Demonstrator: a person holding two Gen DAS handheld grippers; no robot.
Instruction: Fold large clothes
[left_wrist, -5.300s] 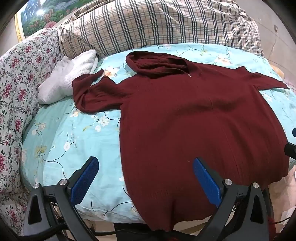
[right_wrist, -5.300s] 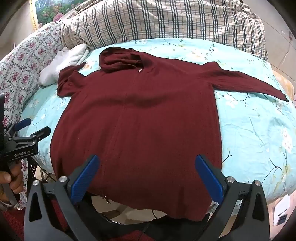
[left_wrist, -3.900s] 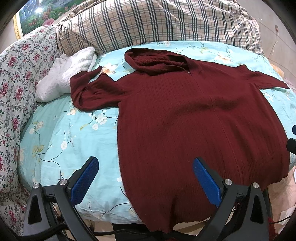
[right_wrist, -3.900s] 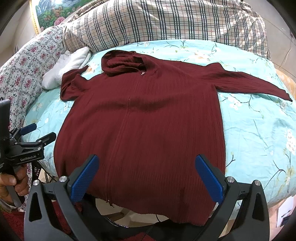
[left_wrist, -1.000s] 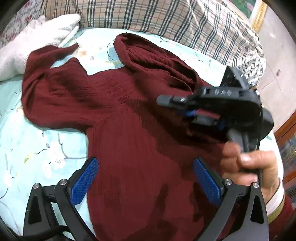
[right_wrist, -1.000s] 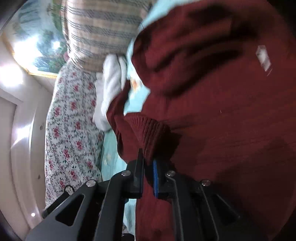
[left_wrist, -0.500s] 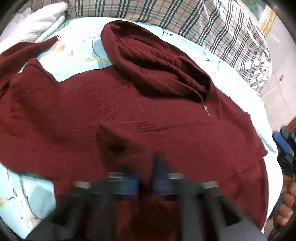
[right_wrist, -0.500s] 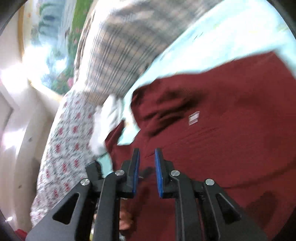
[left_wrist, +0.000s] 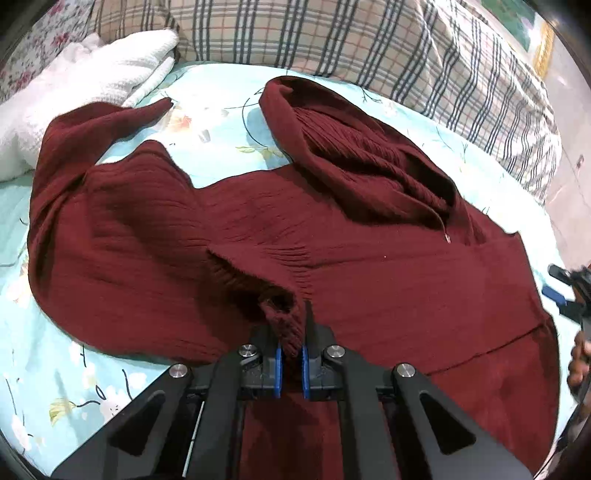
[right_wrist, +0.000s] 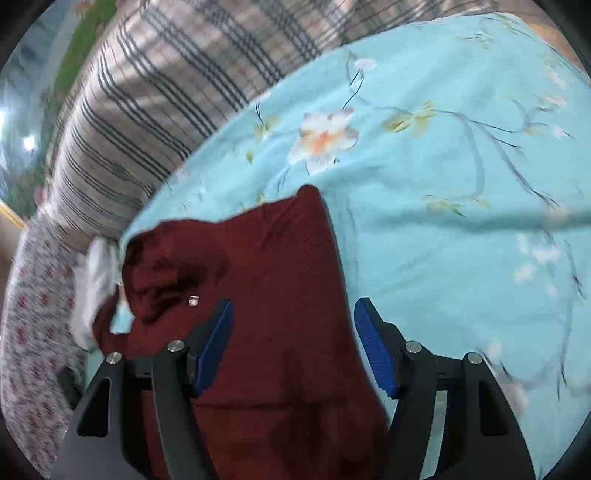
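Left gripper (left_wrist: 290, 363) is now clamped tight on a ribbed cuff (left_wrist: 284, 325) of the maroon hoodie (left_wrist: 155, 251), blue pads nearly together with knit pinched between them. A second ago its jaws were wide apart over the body panel and the right gripper held this cuff; half a second ago the left one was blurred mid-close. Handover done.

Right gripper (right_wrist: 291, 347) now has its jaws spread wide, nothing between the pads; it had been pinched shut on the cuff a second back. In the left wrist view it sits at 3 o'clock, by the frame edge (left_wrist: 570, 291).

Hoodie lies on the light blue floral bedsheet (left_wrist: 221, 125), right sleeve folded across the chest, unlike the first frames where it stretched out flat toward the bed edge. Hood (left_wrist: 354, 162) at 12 o'clock, the other sleeve bunched at 10 o'clock, touching the white towel (left_wrist: 92, 85). Plaid pillows (left_wrist: 332, 40) behind at 12.

Right wrist view: blurred, hoodie edge under the fingers at 7 o'clock, bare sheet from 12 to 4.
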